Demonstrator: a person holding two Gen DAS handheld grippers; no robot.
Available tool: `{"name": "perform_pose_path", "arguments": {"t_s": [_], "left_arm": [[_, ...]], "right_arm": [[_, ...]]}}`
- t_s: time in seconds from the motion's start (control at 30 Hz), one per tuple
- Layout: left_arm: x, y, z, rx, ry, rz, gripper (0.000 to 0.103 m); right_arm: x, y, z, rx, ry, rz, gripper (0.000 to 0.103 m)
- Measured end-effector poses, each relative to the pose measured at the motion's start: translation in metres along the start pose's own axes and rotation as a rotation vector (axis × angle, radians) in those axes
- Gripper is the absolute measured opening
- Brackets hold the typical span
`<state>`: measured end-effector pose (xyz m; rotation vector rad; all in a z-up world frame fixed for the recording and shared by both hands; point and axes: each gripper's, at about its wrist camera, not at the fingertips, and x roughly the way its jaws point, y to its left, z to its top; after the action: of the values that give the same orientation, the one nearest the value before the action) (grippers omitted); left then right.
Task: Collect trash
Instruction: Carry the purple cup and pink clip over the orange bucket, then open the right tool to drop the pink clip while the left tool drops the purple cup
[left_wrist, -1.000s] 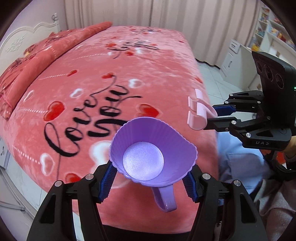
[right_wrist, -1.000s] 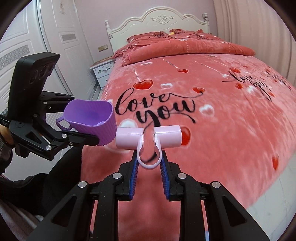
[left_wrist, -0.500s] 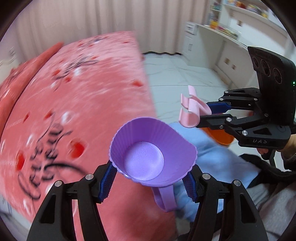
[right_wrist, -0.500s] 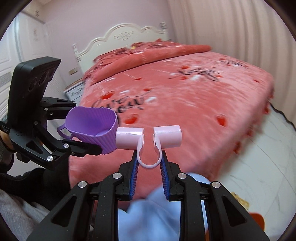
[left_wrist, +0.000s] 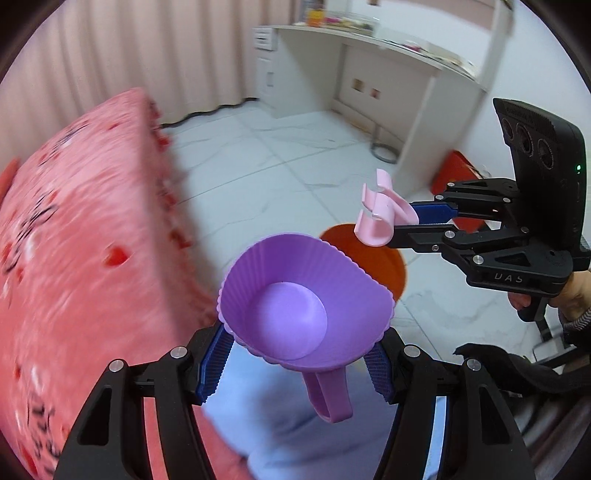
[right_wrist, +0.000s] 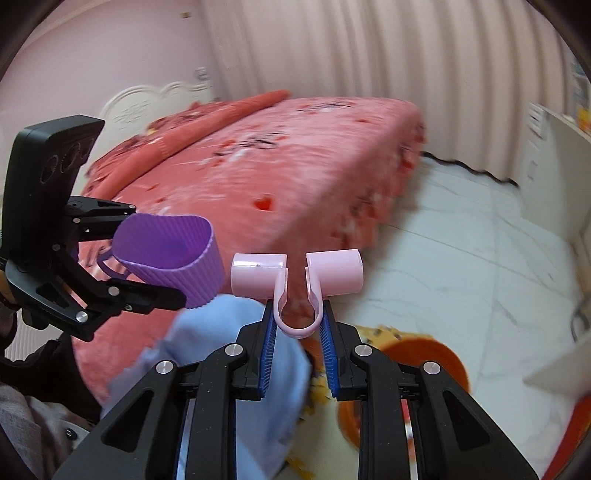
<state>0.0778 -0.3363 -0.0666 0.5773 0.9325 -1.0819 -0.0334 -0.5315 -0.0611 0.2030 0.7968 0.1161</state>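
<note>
My left gripper (left_wrist: 303, 354) is shut on a purple ribbed silicone cup (left_wrist: 295, 302), open end toward the camera, handle hanging down. The cup also shows in the right wrist view (right_wrist: 173, 258). My right gripper (right_wrist: 297, 328) is shut on a pink U-shaped plastic clip (right_wrist: 297, 277); the clip appears in the left wrist view (left_wrist: 380, 214) to the upper right of the cup. An orange bin (left_wrist: 373, 258) stands on the floor just behind the cup and below the clip. It also shows low in the right wrist view (right_wrist: 424, 354).
A bed with a pink heart-print blanket (left_wrist: 74, 240) fills the left. White marble floor tiles (left_wrist: 295, 147) lie ahead. A white desk (left_wrist: 406, 74) stands at the back right, a red object (left_wrist: 454, 173) beside it. The person's blue-clad knee (right_wrist: 229, 350) is below the grippers.
Both grippers have swung right, away from the bed toward the floor. The orange bin has come into view beneath them. Both still hold their objects.
</note>
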Motion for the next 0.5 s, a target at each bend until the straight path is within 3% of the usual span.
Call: {"name": "perform_pose_path", "arguments": {"t_s": [0.27, 0.5], "left_arm": [[0.051, -0.029, 0.040, 0.077, 0.030, -0.099, 0.065], [0.089, -0.044, 0.062, 0.109, 0.080, -0.146, 0.065]], "right_arm": [[-0.007, -0.074, -0.038, 0.147, 0.033, -0.122, 0.023], [0.006, -0.120, -0.066, 0.250, 0.073, -0.166, 0.024]]}}
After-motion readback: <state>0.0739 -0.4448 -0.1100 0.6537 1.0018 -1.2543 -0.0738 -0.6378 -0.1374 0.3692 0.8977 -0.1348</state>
